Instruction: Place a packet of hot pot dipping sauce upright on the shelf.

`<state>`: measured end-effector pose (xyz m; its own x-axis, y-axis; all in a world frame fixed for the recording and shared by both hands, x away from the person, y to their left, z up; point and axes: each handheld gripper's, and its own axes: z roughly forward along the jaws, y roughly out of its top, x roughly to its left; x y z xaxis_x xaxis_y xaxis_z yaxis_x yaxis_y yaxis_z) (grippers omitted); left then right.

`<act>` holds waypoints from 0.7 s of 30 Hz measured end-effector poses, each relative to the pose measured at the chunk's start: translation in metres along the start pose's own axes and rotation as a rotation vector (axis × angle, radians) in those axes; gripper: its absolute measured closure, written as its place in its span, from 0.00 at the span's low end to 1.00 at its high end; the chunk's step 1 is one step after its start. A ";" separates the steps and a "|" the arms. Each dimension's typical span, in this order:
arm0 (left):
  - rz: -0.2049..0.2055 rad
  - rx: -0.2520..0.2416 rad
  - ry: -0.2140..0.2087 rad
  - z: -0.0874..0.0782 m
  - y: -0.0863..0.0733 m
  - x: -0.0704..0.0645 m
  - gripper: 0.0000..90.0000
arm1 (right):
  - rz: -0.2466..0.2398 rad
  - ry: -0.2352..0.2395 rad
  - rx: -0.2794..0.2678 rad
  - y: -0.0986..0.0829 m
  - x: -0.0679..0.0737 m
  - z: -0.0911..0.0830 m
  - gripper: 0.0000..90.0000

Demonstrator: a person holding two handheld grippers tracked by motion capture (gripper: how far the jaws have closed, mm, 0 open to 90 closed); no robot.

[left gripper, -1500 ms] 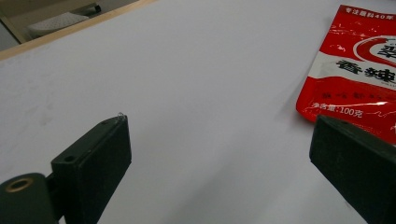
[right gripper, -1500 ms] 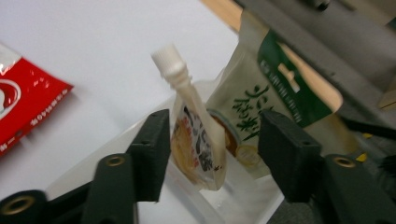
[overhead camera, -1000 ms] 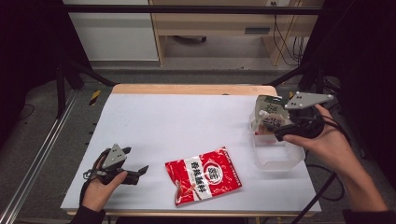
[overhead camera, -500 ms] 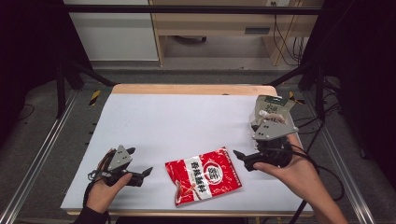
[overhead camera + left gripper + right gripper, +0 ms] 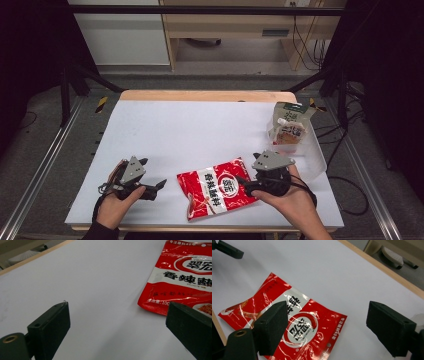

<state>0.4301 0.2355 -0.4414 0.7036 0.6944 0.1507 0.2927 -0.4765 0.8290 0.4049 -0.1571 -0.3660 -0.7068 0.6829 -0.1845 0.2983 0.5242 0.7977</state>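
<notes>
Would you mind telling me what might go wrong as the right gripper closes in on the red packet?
The red packet lies flat on the white table, so the open right gripper may slide over the glossy film instead of pinching it. The packet sits near the table's front edge, so a push might nudge it off. The clear container holding a pouch stands close behind the right hand and might get bumped.

Left gripper [image 5: 159,186] and right gripper [image 5: 241,186]: black bodies, grey three-cornered top plates, trailing black cables; blocky black fingers [image 5: 51,325], brass-ringed screw holes; dark sleeve cuff [image 5: 100,231].
</notes>
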 end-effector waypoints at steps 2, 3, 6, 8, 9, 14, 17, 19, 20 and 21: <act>0.000 0.003 -0.002 0.001 0.000 -0.001 0.06 | 0.011 0.005 0.005 -0.005 0.003 0.005 0.20; 0.004 0.008 -0.006 0.001 0.001 -0.002 0.06 | 0.016 0.003 0.009 -0.007 0.004 0.006 0.20; -0.003 0.009 -0.009 0.003 0.001 -0.003 0.06 | 0.030 0.004 0.014 -0.014 0.007 0.012 0.20; -0.003 0.009 -0.011 0.004 0.002 -0.004 0.06 | 0.039 0.000 0.024 -0.020 0.008 0.016 0.20; 0.000 0.010 -0.010 0.005 0.002 -0.005 0.06 | 0.044 -0.003 0.030 -0.022 0.008 0.017 0.20; 0.007 0.011 -0.018 0.008 0.003 -0.010 0.06 | 0.096 -0.002 0.052 -0.039 0.008 0.027 0.19; 0.007 0.015 -0.015 0.010 0.004 -0.011 0.06 | 0.130 0.018 0.048 -0.047 0.010 0.030 0.18; 0.007 0.016 -0.012 0.011 0.004 -0.012 0.07 | 0.136 0.020 0.061 -0.052 0.013 0.032 0.17; 0.008 0.017 -0.013 0.011 0.004 -0.013 0.07 | 0.138 0.021 0.069 -0.053 0.013 0.032 0.17; 0.010 0.018 -0.014 0.011 0.004 -0.013 0.07 | 0.141 0.024 0.075 -0.056 0.014 0.033 0.17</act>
<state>0.4292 0.2187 -0.4455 0.7155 0.6821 0.1508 0.2973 -0.4926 0.8179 0.3997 -0.1599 -0.4319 -0.6695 0.7404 -0.0596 0.4420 0.4615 0.7692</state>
